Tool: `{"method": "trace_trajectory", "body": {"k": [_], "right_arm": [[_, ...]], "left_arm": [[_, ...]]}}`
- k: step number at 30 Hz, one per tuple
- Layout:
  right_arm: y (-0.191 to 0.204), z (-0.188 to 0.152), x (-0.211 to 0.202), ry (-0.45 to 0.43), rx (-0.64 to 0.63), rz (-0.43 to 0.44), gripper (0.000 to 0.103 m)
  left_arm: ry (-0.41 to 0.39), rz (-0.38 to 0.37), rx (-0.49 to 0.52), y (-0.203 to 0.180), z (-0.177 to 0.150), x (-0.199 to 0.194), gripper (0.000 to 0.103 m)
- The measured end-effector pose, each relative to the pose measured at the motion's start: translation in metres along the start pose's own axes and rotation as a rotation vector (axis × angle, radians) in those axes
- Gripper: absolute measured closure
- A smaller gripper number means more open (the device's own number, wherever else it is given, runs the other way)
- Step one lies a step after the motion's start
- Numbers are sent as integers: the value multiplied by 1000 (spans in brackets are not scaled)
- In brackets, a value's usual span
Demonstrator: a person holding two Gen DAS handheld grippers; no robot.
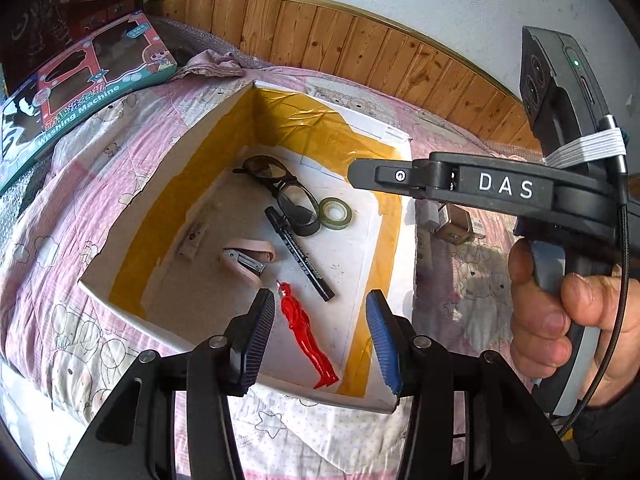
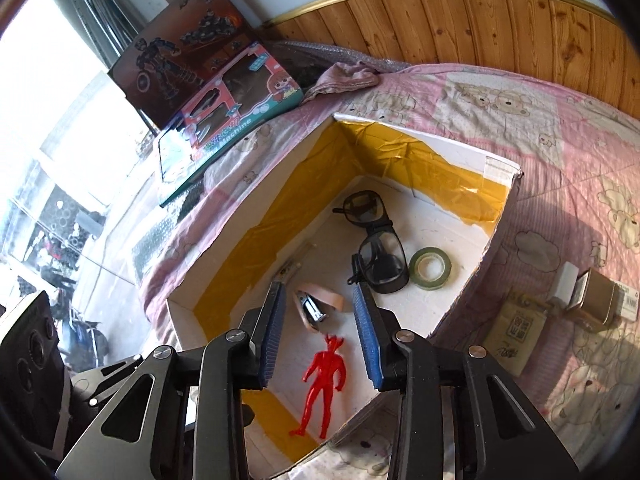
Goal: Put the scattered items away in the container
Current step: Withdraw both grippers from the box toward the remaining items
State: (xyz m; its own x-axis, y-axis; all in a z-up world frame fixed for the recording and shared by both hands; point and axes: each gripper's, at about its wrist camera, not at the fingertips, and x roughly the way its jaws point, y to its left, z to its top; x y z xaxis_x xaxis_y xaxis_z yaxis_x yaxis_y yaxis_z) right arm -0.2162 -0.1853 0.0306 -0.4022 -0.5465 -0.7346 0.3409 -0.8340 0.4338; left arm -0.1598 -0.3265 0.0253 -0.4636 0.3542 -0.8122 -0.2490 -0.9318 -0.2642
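A white cardboard box lined with yellow tape lies on the pink quilt. Inside it are black glasses, a green tape roll, a black marker, a pink stapler and a red toy figure. My left gripper hovers open and empty over the box's near edge, above the figure. Also open and empty, my right gripper hangs above the box; its fingers hide most of the marker in the right wrist view.
On the quilt right of the box lie a small brown carton and a tan packet. Toy boxes and a crumpled pink cloth sit at the back left. A wooden panel lines the wall.
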Motion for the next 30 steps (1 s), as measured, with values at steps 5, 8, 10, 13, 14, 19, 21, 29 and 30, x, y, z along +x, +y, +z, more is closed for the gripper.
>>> {"method": "trace_trajectory", "body": {"k": [5, 8, 10, 13, 14, 19, 21, 29, 30], "right_arm": [[1, -19, -17, -24, 32, 32, 68], [1, -30, -26, -35, 45, 40, 68], [0, -37, -33, -44, 51, 43, 68], [-3, -47, -44, -60, 59, 40, 68], [-4, -50, -49, -67, 62, 38, 68], [-13, -70, -67, -96, 92, 30, 68], [-19, -80, -72, -103, 109, 28, 68], [-55, -123, -101, -145, 209, 25, 68], [-61, -129, -105, -151, 222, 22, 68]], "left_arm": [[-11, -1, 15, -11, -6, -9, 54], [-18, 0, 28, -20, -10, -14, 54], [-23, 0, 34, -25, -13, -18, 54], [-27, 1, 43, -34, -18, -22, 54], [-28, 1, 48, -37, -20, -24, 54], [-33, 1, 75, -54, -31, -30, 54], [-31, -2, 90, -62, -36, -31, 54], [-18, -17, 161, -101, -51, -29, 54], [-16, -19, 171, -106, -52, -28, 54]]}}
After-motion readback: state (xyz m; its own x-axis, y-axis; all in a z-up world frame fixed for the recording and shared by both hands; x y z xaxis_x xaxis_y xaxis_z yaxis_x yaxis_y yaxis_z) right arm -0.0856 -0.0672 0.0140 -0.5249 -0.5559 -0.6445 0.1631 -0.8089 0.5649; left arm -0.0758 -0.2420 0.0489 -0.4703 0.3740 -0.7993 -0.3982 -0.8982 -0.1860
